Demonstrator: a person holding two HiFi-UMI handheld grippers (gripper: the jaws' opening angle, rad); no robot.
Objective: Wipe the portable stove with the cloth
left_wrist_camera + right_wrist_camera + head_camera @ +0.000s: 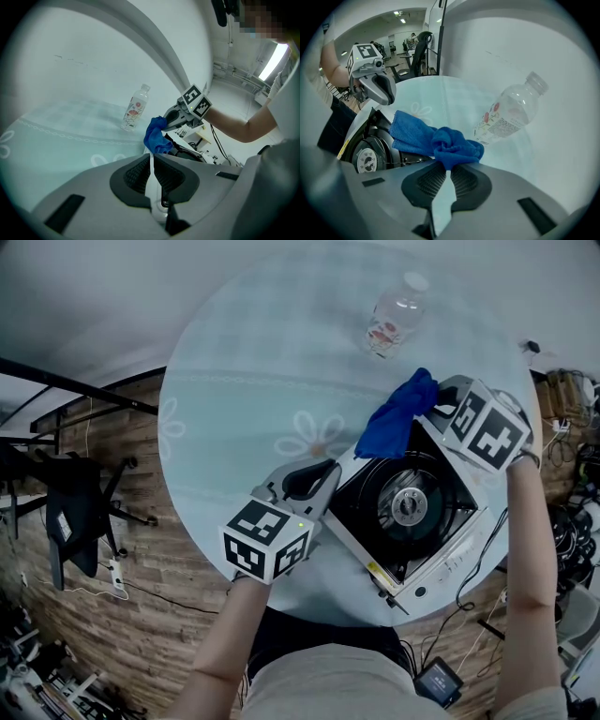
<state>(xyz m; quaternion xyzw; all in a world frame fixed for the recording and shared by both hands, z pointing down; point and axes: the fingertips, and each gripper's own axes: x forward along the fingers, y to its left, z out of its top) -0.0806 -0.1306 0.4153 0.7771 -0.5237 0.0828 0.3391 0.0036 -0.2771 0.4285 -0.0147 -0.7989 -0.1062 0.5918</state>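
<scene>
The portable stove [441, 554] has a white body, a black top and a round burner [408, 505]; it sits at the near right of the round table. My left gripper [323, 482] is shut on the stove's thin white left edge, which shows between its jaws [151, 161]. A crumpled blue cloth [394, 418] hangs over the stove's far corner, with my right gripper [429, 411] shut on its upper end. In the right gripper view the cloth [436, 140] bunches just ahead of the closed jaws [449, 168], draped above the stove [365, 159].
A clear plastic water bottle [394, 315] with a flowered label stands on the pale table [244, 399] beyond the stove. Cables [487, 568] trail off the stove's right side. A black office chair [75, 502] stands on the wooden floor at left.
</scene>
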